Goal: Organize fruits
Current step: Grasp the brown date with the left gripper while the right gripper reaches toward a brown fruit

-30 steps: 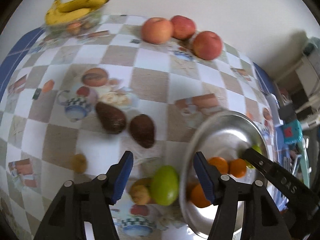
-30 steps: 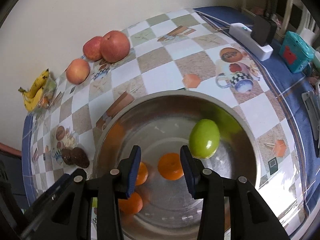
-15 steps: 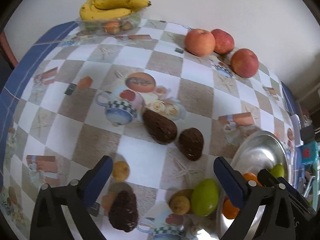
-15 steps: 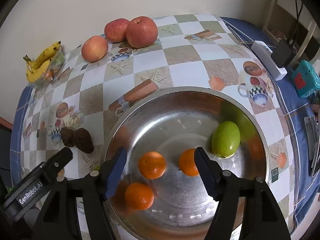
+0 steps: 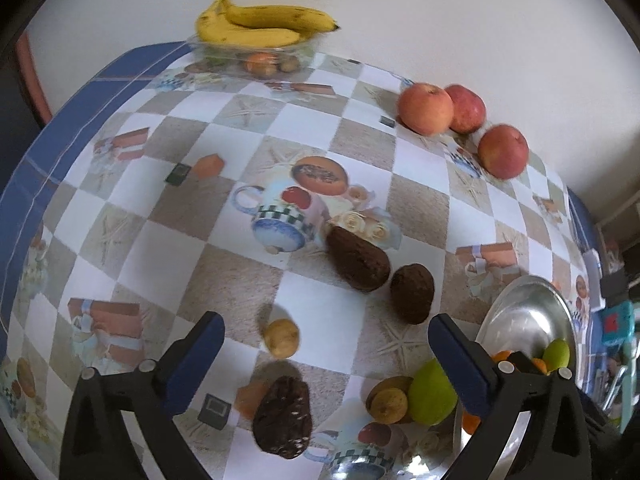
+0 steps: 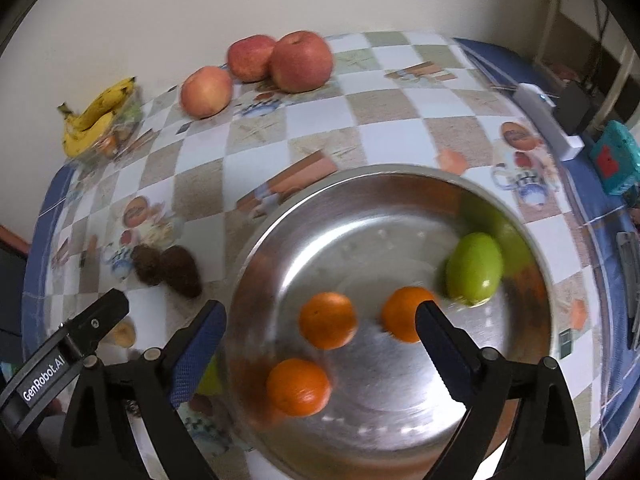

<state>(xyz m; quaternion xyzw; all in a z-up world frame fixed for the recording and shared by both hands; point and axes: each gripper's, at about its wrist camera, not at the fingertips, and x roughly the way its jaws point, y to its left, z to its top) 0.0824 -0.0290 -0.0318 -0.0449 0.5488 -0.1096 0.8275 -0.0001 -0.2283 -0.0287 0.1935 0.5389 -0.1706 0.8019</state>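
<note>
**Fruit sort: bowl part-filled, most still out on desk**

Checked, cup-printed oilcloth desk [image 5: 320, 140] w/ fruit scattered across it. Round steel bowl [image 6: 360, 208] at near right edge: holds three round oranges [image 6: 328, 320] + one green pear-shaped fruit [image 6: 474, 274], all loose on bowl floor, apart from each other. Judged approx. a third done.

Left outside, big to small:
- yellow banana bunch [image 5: 260, 26] atop clear tub at far edge, by wall
- three red-pink apples [image 5: 426, 108] grouped at far right by wall
- two dark brown rough-skinned fruits [image 5: 358, 258] mid-desk, nearly touching; third one [image 5: 284, 420] nearer
- second green fruit [image 5: 432, 392] just beside bowl rim, touching small brownish-yellow fruit [image 5: 388, 404]
- small yellow round fruit [image 5: 282, 338] alone, near centre

Left tongs [image 5: 326, 348]: spread fully wide, nothing gripped, above small yellow fruit and near dark one. Right tongs [image 6: 320, 336]: opening over bowl, no pad on any orange, nothing held.

Likely next: pick-up from near cluster, then apples, bananas.
</note>
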